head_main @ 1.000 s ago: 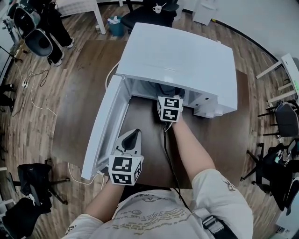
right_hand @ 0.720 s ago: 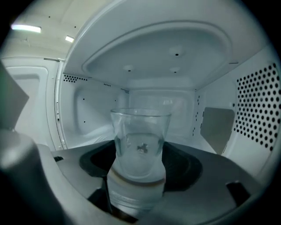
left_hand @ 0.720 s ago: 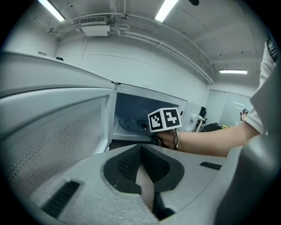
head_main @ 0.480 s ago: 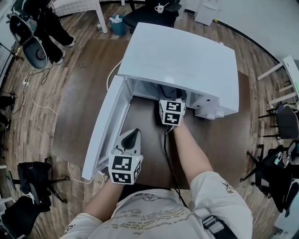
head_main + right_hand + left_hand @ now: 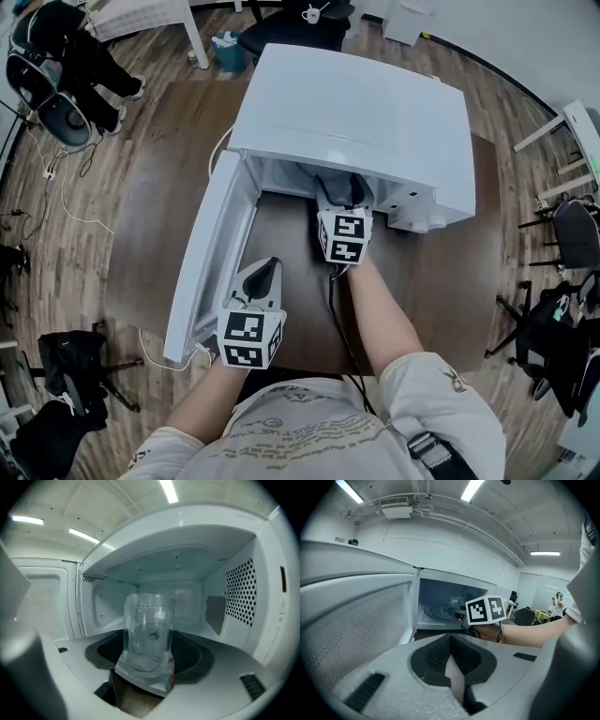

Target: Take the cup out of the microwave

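Nearest the person, the left tongs (image 5: 268, 273) hover over the dark brown bench (image 5: 450, 272), jaws pressed together with nothing between them, just beside the white microwave door (image 5: 211, 253), which is swung wide open. Further forward, the right tongs (image 5: 340, 199) reach into the mouth of the boxy white microwave (image 5: 356, 112). Their jaws are closed against both sides of a clear glass cup (image 5: 147, 630), which stands upright at the front of the cavity, with perforated walls behind it.
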`<state>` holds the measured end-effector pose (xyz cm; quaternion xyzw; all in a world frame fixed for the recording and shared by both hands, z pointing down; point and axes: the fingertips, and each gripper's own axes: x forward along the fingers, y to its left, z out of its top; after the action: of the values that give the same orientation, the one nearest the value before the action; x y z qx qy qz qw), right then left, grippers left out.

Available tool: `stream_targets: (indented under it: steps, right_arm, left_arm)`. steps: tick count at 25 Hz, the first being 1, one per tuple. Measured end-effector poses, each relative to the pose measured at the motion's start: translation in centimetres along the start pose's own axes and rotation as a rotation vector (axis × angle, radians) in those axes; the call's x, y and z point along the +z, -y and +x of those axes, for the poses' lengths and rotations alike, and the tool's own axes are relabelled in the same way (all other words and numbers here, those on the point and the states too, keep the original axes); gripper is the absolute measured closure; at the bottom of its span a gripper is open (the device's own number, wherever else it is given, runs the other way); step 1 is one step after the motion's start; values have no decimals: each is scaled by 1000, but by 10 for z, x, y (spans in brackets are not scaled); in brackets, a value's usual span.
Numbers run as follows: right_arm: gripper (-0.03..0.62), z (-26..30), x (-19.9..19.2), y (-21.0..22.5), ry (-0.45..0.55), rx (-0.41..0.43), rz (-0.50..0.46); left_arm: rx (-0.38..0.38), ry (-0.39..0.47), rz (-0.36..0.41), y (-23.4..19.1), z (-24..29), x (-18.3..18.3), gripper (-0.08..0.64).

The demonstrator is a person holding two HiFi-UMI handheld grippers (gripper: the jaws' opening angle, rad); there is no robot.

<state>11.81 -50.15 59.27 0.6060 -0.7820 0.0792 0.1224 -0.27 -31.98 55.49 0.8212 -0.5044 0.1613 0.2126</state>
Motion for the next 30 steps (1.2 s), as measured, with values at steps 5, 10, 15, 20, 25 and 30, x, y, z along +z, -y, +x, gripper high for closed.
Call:
stream_targets:
  steps: [5,10,15,20,25,30]
  right_arm:
    - [279,-14,3,-5,16,3,-1]
    - [279,-32,14,-12,32,14,13]
    - [279,-60,30,-19,58,22,29]
    - [279,-86,38,-22,68,16,24]
    - [278,-108,45,-13,79,-12,55]
    - [279,-136,52,-10,87,-20,58]
  left_arm:
    - [-5,0,6,-1,0,-2,545]
    - [-15,10,13,2,-1,6,545]
    - [-36,29,27,9,-2,19,546]
    - [-71,44,42,24,0,30,546]
    - [-99,57,59,38,-1,38,546]
    - [-112,75,75,51,-9,48,545]
